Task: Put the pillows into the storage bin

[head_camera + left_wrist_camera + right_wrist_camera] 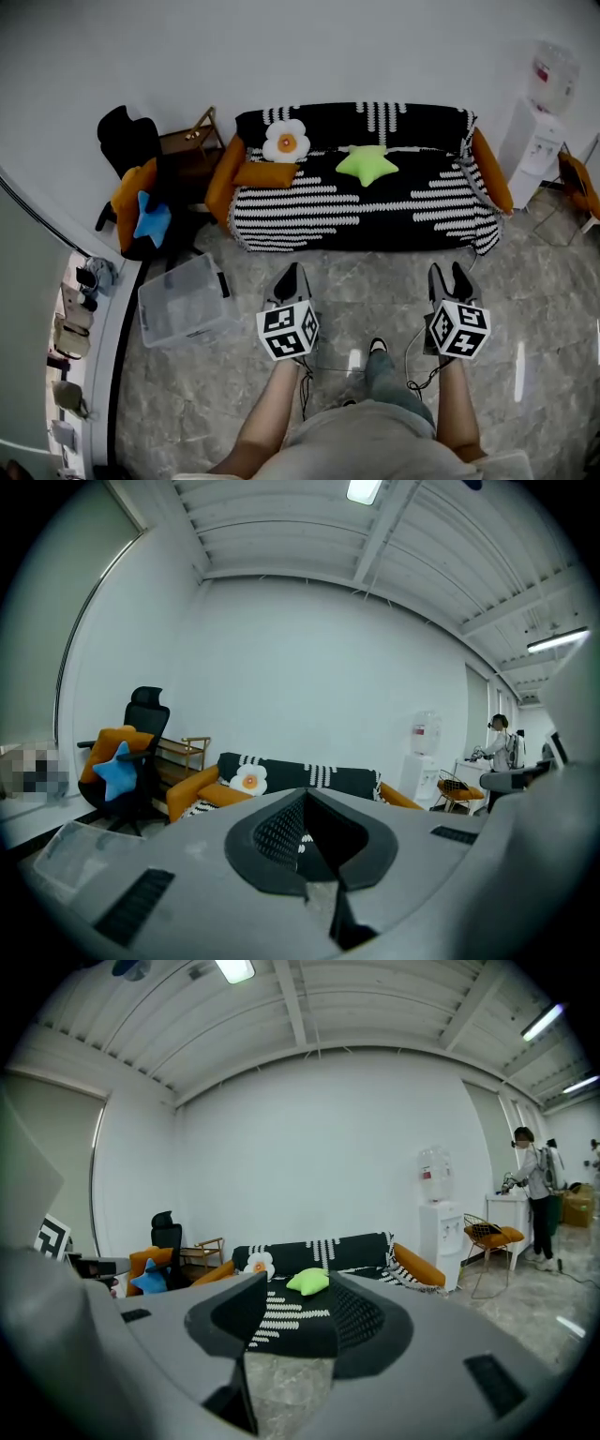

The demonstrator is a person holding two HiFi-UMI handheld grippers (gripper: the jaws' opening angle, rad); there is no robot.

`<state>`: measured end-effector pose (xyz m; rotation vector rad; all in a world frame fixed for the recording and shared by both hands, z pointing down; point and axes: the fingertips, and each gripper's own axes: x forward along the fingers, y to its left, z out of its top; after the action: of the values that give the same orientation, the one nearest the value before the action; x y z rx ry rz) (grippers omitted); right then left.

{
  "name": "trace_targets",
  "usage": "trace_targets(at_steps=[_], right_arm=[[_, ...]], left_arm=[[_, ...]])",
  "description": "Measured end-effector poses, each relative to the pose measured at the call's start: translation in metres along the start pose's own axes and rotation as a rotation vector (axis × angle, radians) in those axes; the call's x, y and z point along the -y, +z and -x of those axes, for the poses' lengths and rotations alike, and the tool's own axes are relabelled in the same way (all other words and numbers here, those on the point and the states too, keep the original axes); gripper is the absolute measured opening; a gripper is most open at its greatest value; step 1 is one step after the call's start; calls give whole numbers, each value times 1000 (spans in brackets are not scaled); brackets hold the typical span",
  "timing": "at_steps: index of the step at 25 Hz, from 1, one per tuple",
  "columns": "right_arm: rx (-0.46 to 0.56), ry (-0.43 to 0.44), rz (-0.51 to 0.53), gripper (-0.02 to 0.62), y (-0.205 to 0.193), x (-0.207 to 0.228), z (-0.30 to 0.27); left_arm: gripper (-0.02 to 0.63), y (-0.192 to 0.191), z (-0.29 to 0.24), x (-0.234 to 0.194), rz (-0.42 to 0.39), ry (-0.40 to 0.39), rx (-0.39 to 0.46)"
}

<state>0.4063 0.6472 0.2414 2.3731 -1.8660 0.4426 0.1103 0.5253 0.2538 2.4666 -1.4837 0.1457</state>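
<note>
Flower pillow (285,141) and green star pillow (367,164) lay on the sofa (375,211); clear storage bin (184,300) stood on the floor (375,291).

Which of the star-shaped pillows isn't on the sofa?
The blue star pillow: it rests on the black office chair, off to one side, while the green star pillow lies on the striped sofa.

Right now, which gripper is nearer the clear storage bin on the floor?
Left. The left gripper hovers just right of the storage bin; the right gripper sits farther right, past the left one.
</note>
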Motion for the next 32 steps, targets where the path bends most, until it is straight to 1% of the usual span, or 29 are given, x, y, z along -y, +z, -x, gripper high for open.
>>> trace_targets(at_steps=[5,8,12,18,21,25,28,32], right_arm=[[-19,23,-24,205,11,19,-61],[-30,43,-27,205,24,32,-103],[-37,65,-7,205,47,45,-160],[-35,89,18,205,75,65,-237],[-49,104,25,205,79,70,-267],[-68,103,31,205,78,79,-302],[-102,97,36,208,72,79,-328],[-132,99,26,213,66,71,-371]], left_arm=[[0,6,-53,10,-27,0,-34],[2,19,-89,12,-33,15,-30],[2,37,-137,7,-15,50,-23],[2,54,-209,6,-6,88,-3],[2,58,-235,4,-9,108,-1],[2,53,-266,-1,-10,126,-34],[2,49,-289,-12,-2,132,-57],[2,53,-333,-31,6,131,-64]])
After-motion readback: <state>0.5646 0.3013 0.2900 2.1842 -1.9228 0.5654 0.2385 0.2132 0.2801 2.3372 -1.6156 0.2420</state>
